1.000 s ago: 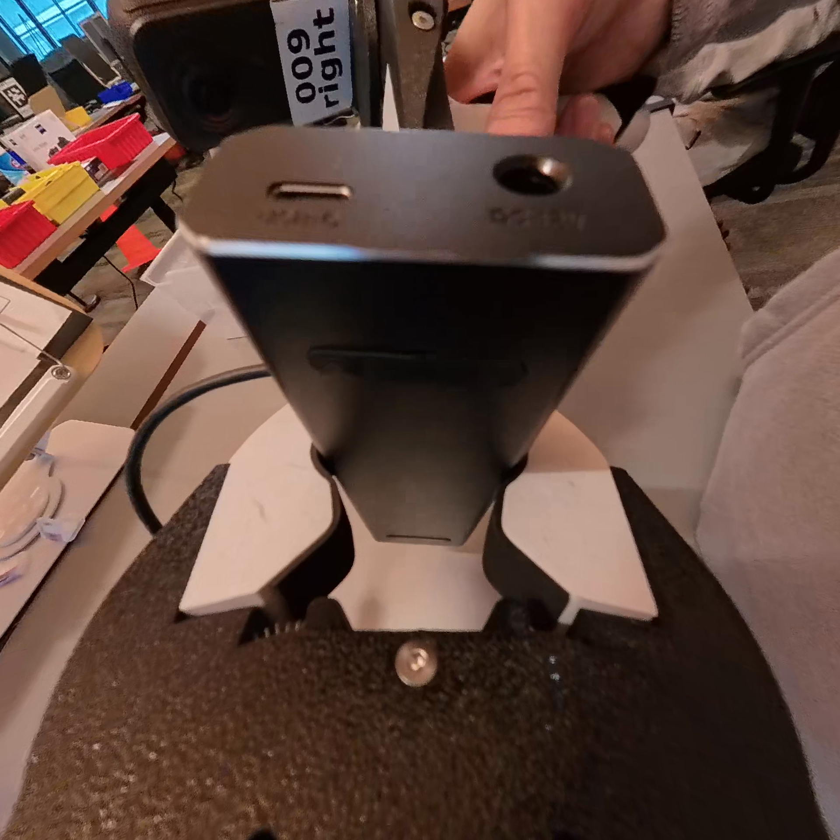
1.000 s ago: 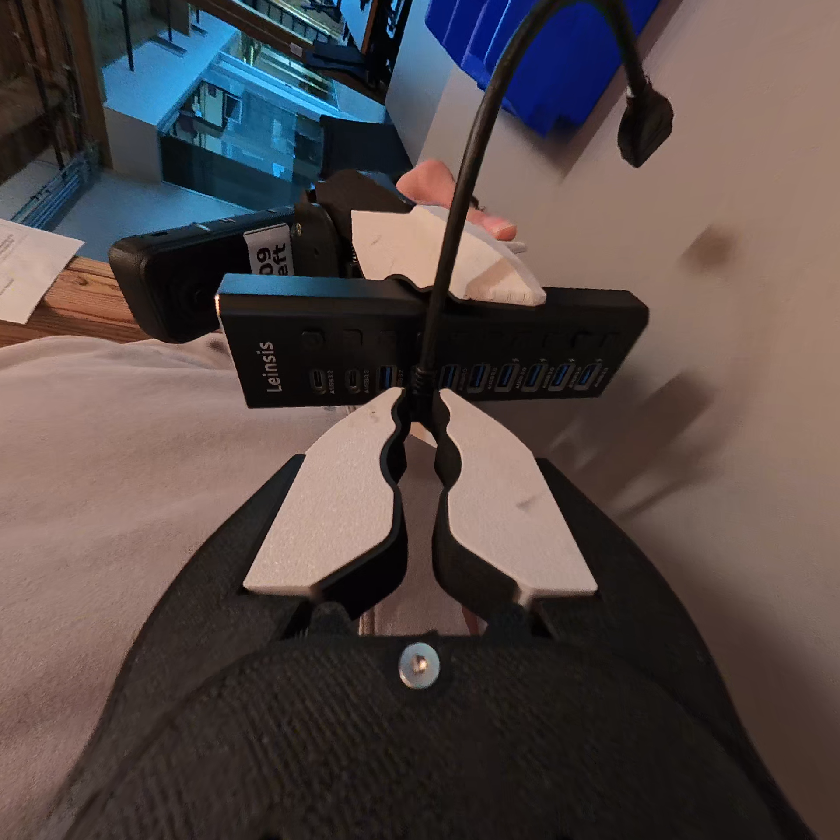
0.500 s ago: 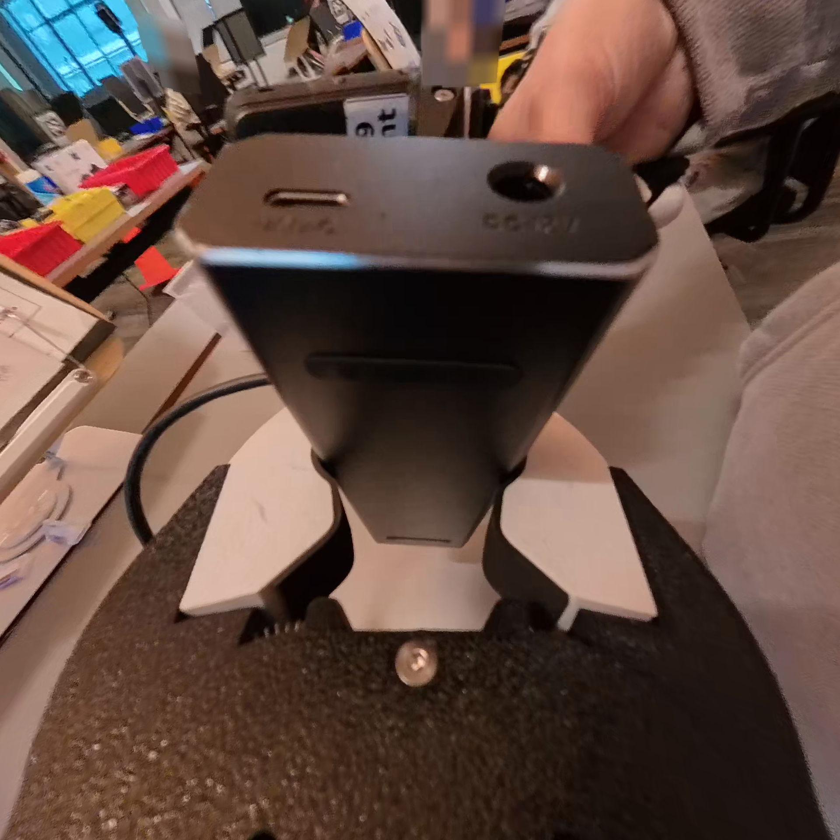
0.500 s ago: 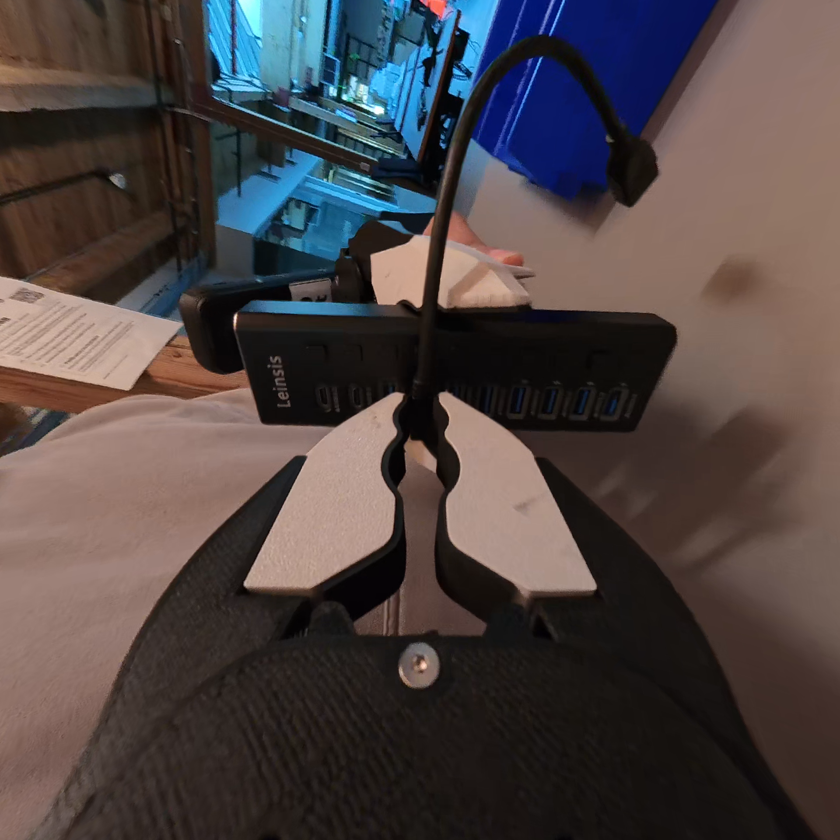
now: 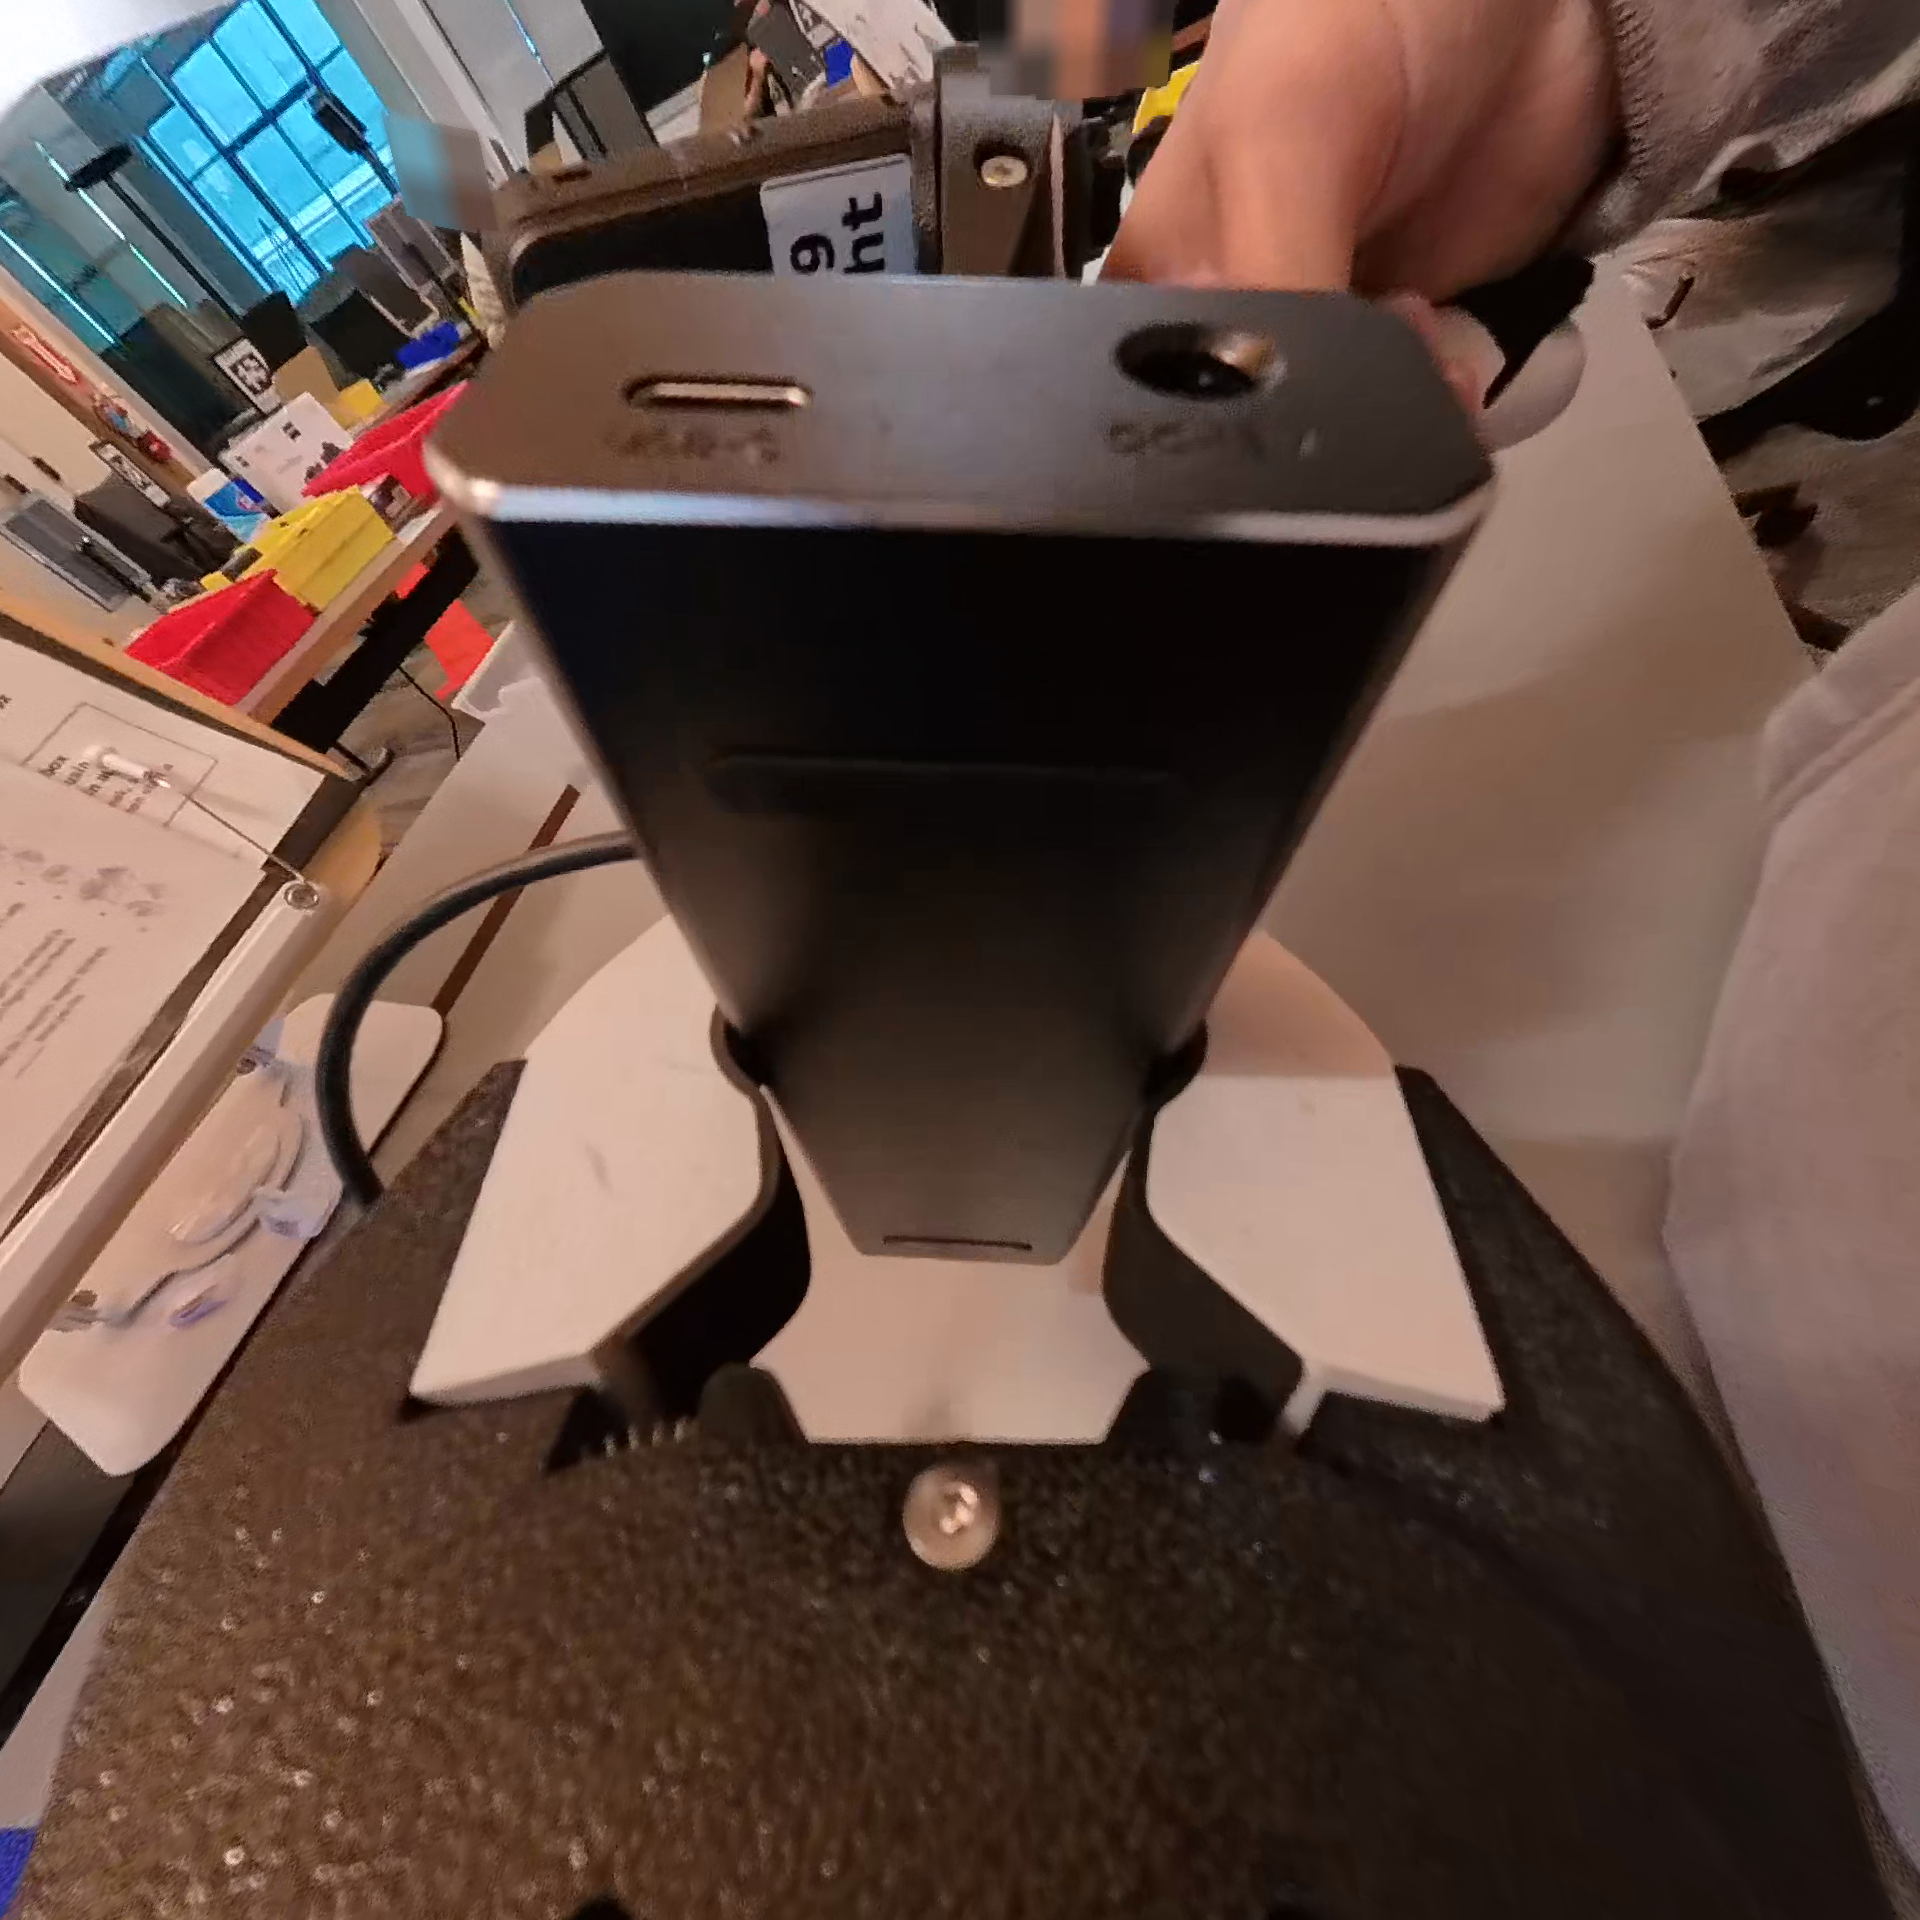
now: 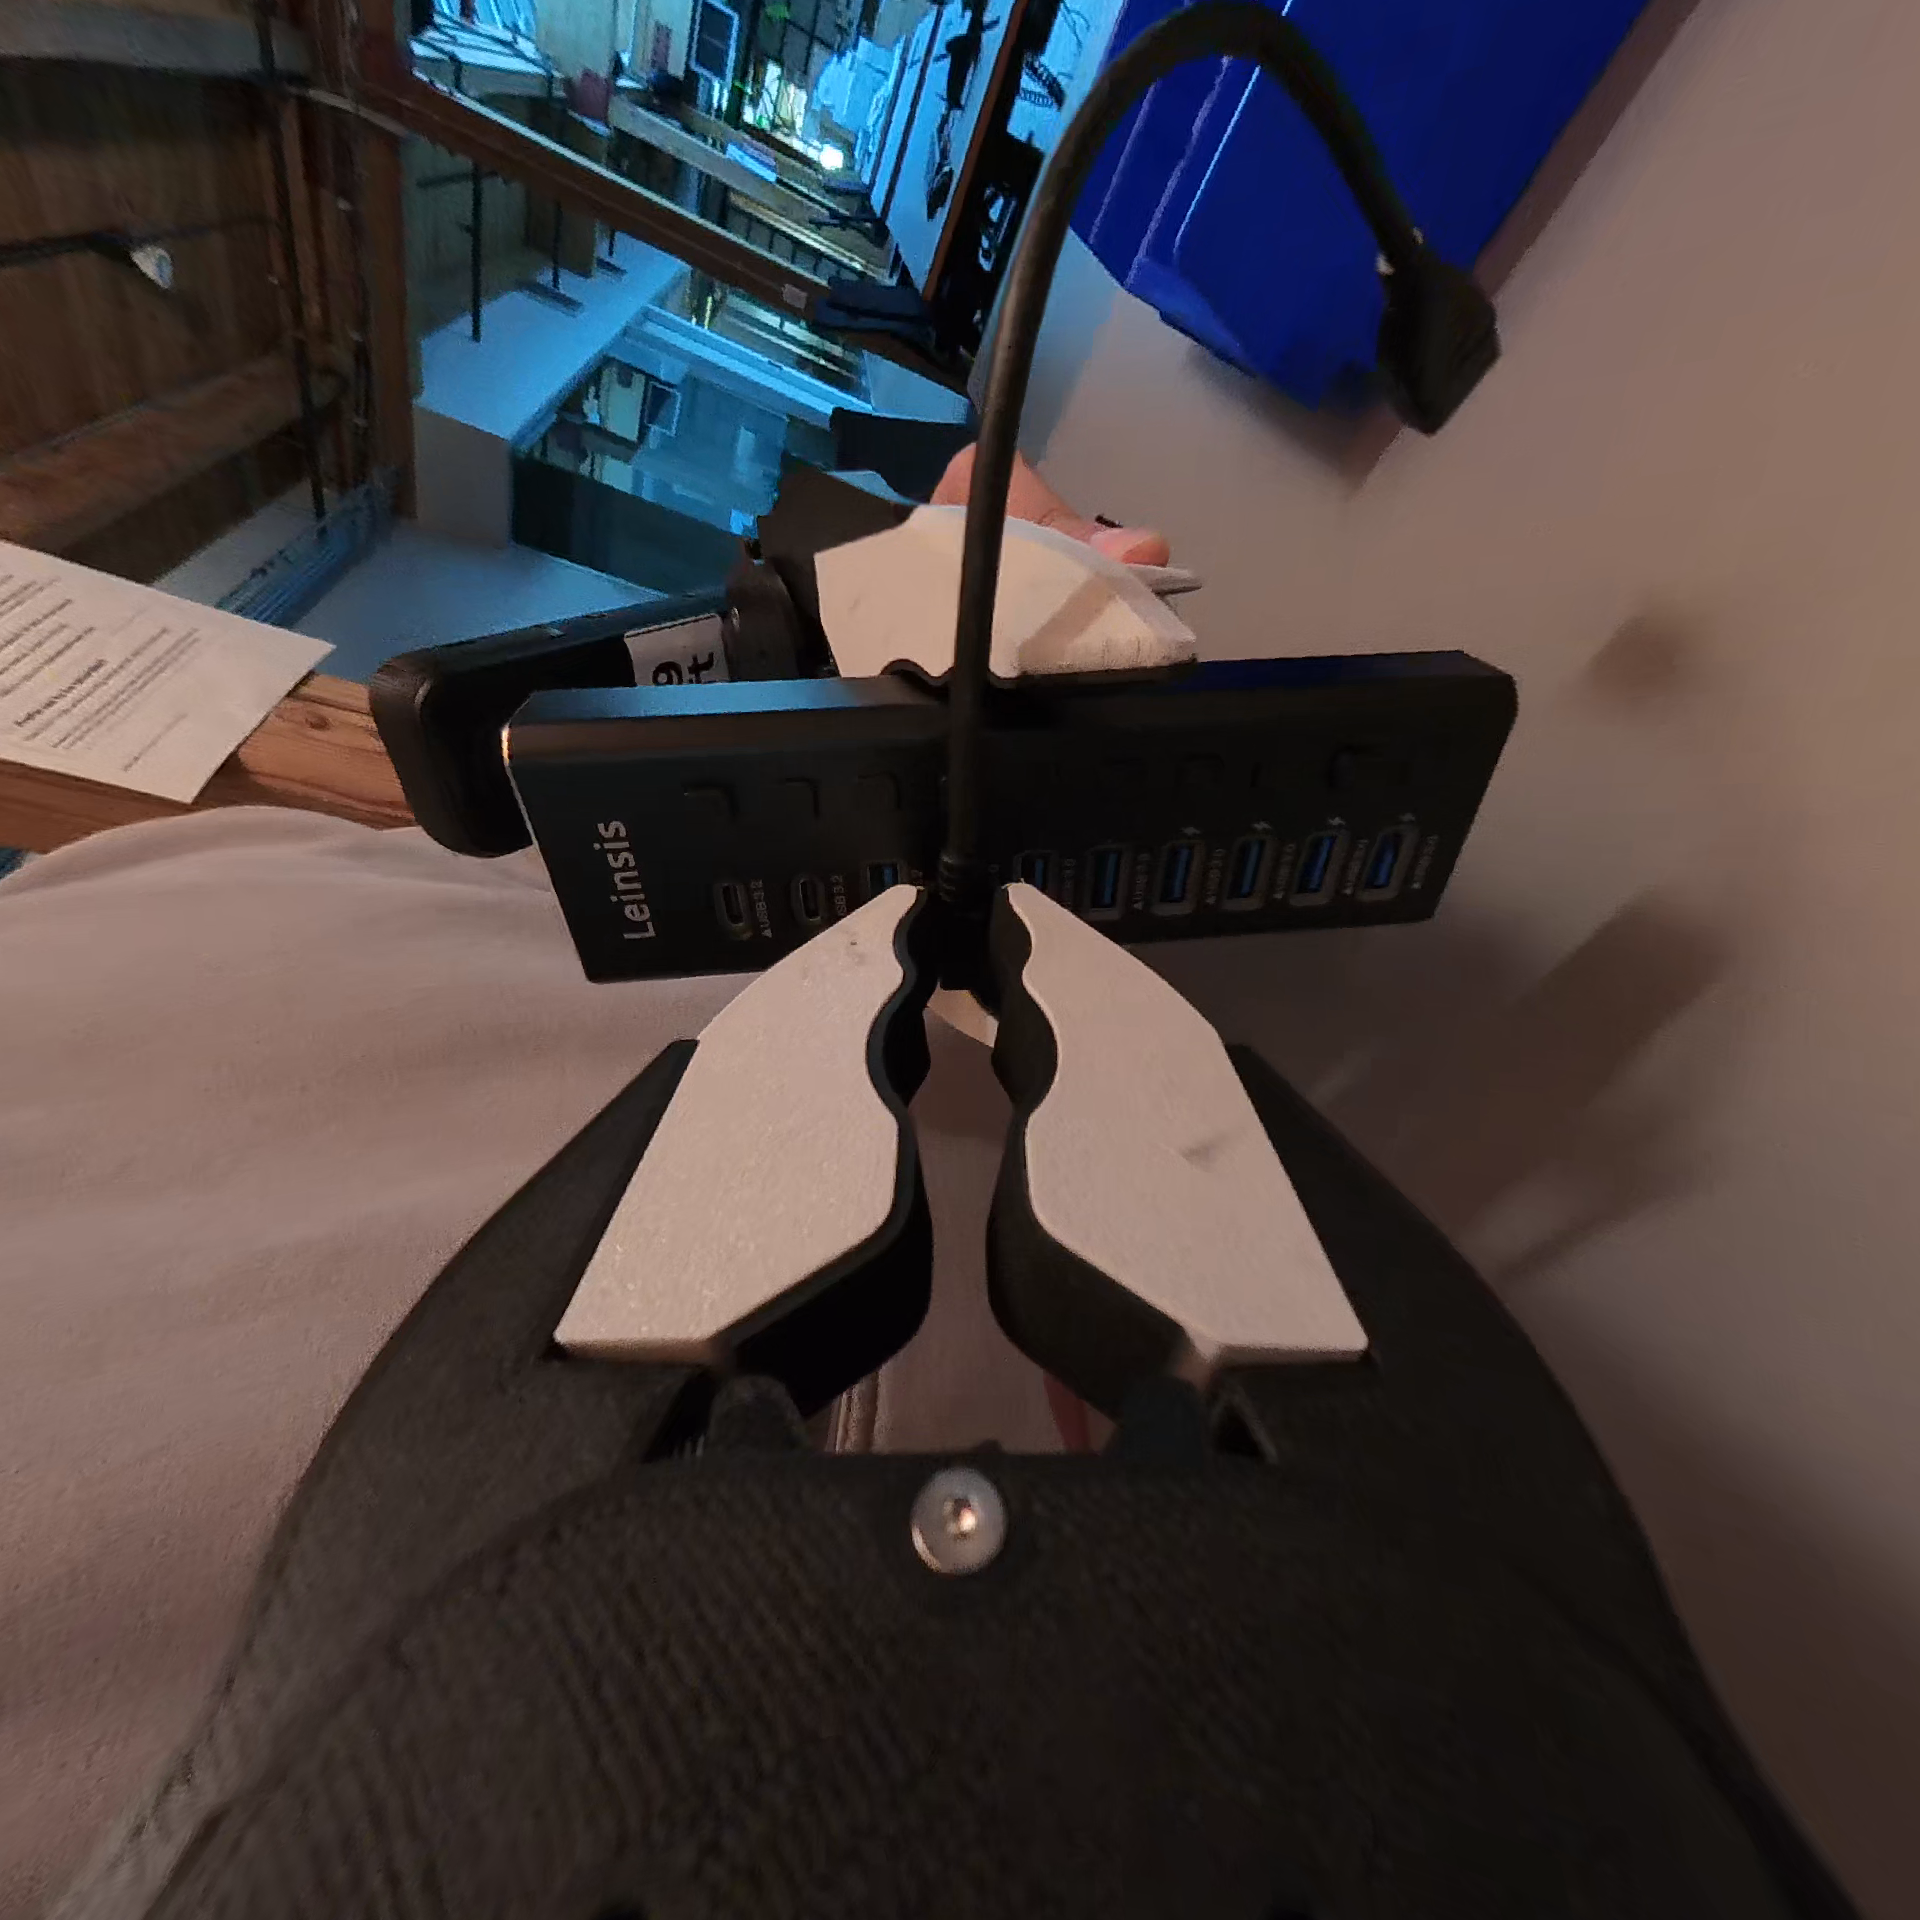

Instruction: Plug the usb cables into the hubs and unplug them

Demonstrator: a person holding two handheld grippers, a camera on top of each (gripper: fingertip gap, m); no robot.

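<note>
My left gripper (image 5: pixel 956 1049) is shut on a black multi-port USB hub (image 5: pixel 956 707) and holds it on end in the air, its end face with two sockets toward the camera. In the right wrist view the hub (image 6: pixel 1195 769) lies across the frame, its row of ports facing me, with the left gripper's white fingers (image 6: pixel 1039 613) behind it. My right gripper (image 6: pixel 961 920) is shut on the black plug (image 6: pixel 954 883) of a USB cable (image 6: pixel 997 364), at a port near the hub's middle. The cable arcs up to its free end plug (image 6: pixel 1439 343). Whether the plug is seated is hidden.
A white table top (image 5: pixel 1538 790) lies below. A grey sleeve (image 5: pixel 1829 1039) is at the right, a clipboard with paper (image 5: pixel 104 914) at the left. Red and yellow bins (image 5: pixel 270 592) stand far left. A blue bin (image 6: pixel 1299 187) is behind the cable. A hand (image 5: pixel 1382 135) holds the right gripper.
Both grippers have tilted together, so the background has shifted in both views. The hub has drawn a little closer in the right wrist view. Both grips are unchanged.
</note>
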